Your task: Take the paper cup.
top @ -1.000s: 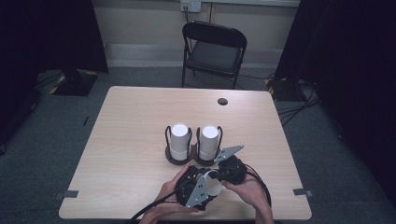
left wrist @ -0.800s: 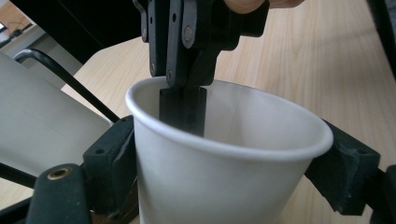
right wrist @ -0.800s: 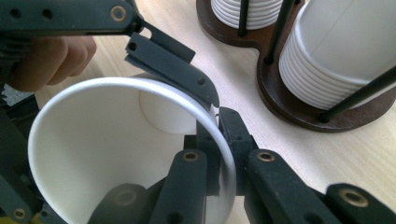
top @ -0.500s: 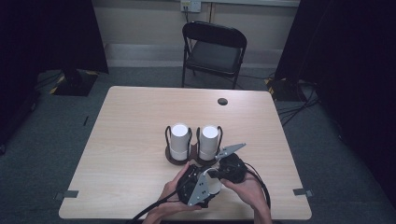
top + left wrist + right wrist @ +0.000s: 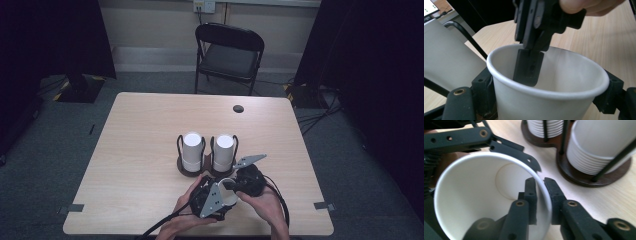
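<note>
Left gripper jaws cradle the white paper cup; right gripper jaws, just easing open, straddle its rim: release fully before withdrawing.

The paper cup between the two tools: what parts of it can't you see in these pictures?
- High view: most of the paper cup is hidden under the left tool and right tool, and it is small.
- Left gripper view: the cup's base is cut off by the bottom edge.
- Right gripper view: the cup's outside wall is hidden behind its own rim; part of the rim is cut off at the bottom edge.
</note>
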{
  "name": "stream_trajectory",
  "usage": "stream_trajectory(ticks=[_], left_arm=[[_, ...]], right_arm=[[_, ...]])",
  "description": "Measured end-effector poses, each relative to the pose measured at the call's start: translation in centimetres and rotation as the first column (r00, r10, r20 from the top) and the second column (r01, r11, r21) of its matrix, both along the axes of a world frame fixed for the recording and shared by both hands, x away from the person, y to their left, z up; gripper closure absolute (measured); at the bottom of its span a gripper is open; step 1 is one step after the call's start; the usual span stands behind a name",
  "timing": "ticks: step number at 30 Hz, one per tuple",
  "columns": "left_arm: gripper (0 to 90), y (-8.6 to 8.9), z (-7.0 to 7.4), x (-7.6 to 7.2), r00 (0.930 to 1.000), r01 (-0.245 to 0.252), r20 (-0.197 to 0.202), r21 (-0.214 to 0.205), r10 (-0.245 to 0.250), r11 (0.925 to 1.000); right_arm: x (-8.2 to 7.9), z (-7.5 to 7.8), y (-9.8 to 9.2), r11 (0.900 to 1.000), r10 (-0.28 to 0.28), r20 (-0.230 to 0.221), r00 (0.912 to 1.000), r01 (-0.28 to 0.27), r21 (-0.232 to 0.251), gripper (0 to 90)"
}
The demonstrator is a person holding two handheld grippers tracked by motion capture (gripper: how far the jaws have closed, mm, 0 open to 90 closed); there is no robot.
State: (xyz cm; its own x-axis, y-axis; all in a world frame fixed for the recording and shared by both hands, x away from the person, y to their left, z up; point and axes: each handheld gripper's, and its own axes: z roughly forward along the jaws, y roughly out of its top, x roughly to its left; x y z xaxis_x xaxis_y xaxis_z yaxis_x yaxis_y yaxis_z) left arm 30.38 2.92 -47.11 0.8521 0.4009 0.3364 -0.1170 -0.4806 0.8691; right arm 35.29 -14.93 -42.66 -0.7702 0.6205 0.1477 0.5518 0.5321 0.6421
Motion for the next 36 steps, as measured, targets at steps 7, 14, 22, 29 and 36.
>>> stream_trajectory(ticks=[7,14,22,29,36], left_arm=[[21.8,0.4,-0.4,0.4,0.9992,-0.013,-0.038,-0.010,0.013,0.9999],[22.0,0.8,-0.2,0.6,0.9965,-0.037,-0.078,-0.066,0.032,0.9971],[22.0,1.3,-0.3,0.8,0.9937,-0.057,-0.102,-0.100,0.047,0.9933],[22.0,1.7,-0.7,1.1,0.9881,-0.084,-0.140,-0.153,0.062,0.9847],[22.1,2.1,-0.7,1.5,0.9853,-0.098,-0.155,-0.170,0.071,0.9806]], right_arm=[[-0.5,-0.3,-0.5,0.9985,-0.041,0.049,0.9980,0.039,0.038,65.6],[-0.6,-0.8,-1.0,0.9934,-0.088,0.086,0.9924,0.081,0.081,55.8],[-1.0,-0.9,-1.3,0.9875,-0.114,0.149,0.9823,0.096,0.126,42.2],[-1.4,-1.1,-1.7,0.9738,-0.134,0.215,0.9673,0.088,0.210,37.8],[-1.6,-1.2,-2.1,0.9577,-0.172,0.250,0.9529,0.102,0.269,36.8]])
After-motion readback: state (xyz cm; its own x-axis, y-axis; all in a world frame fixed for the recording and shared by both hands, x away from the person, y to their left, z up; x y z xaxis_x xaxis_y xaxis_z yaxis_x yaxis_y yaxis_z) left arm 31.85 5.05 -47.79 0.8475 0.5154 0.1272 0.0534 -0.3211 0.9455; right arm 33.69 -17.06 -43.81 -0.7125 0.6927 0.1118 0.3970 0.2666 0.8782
